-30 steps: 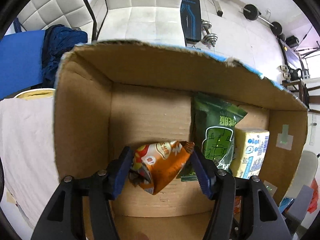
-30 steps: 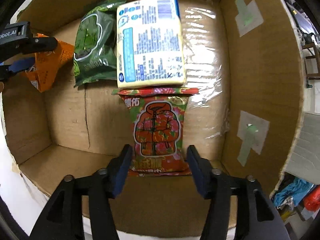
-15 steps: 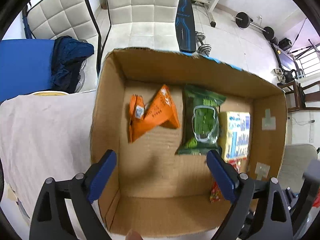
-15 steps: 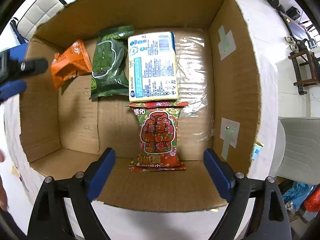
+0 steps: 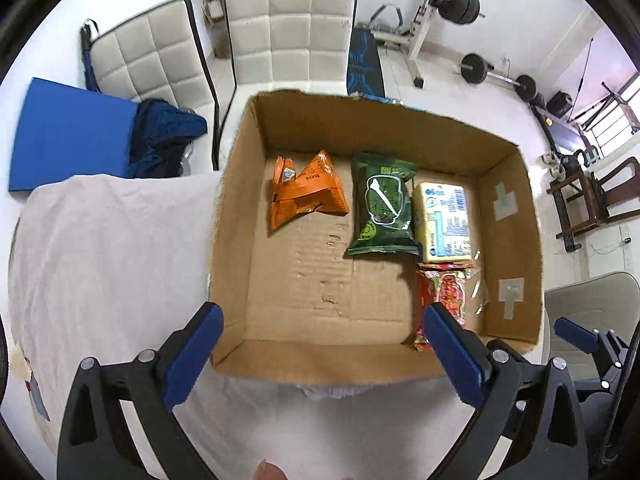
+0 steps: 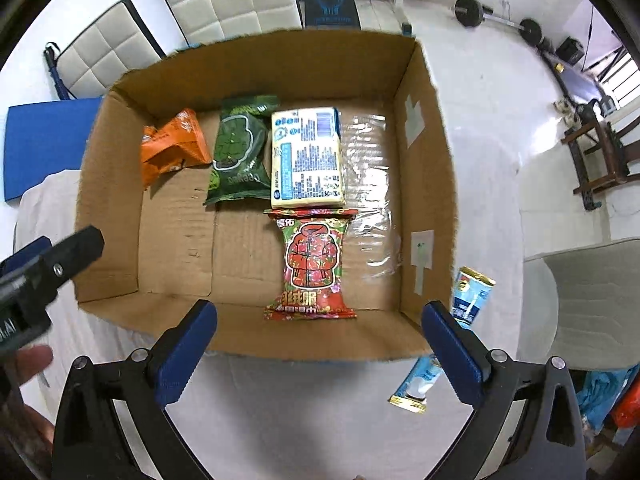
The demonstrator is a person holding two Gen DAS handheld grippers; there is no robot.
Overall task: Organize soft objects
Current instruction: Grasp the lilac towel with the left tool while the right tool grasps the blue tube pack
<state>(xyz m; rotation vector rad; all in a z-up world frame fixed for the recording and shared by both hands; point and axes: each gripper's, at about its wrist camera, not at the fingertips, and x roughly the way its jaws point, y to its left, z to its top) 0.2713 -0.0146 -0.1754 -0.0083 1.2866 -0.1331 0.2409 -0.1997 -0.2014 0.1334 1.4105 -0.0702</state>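
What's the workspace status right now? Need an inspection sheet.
Surface: table under a white cloth, wrinkled.
Job's things: open cardboard box holds four packs lying flat: orange packet, green packet and yellow pack in a row at the far wall, red packet nearer, below the yellow one.
Clutter: blue-white packet on the cloth outside the box's right wall.
Grippers: left tongs open, empty; right tongs open, empty; both short of the box's near wall.
Cables: nothing seen.
Surroundings: white padded chairs, blue mat, weight bench and barbells.
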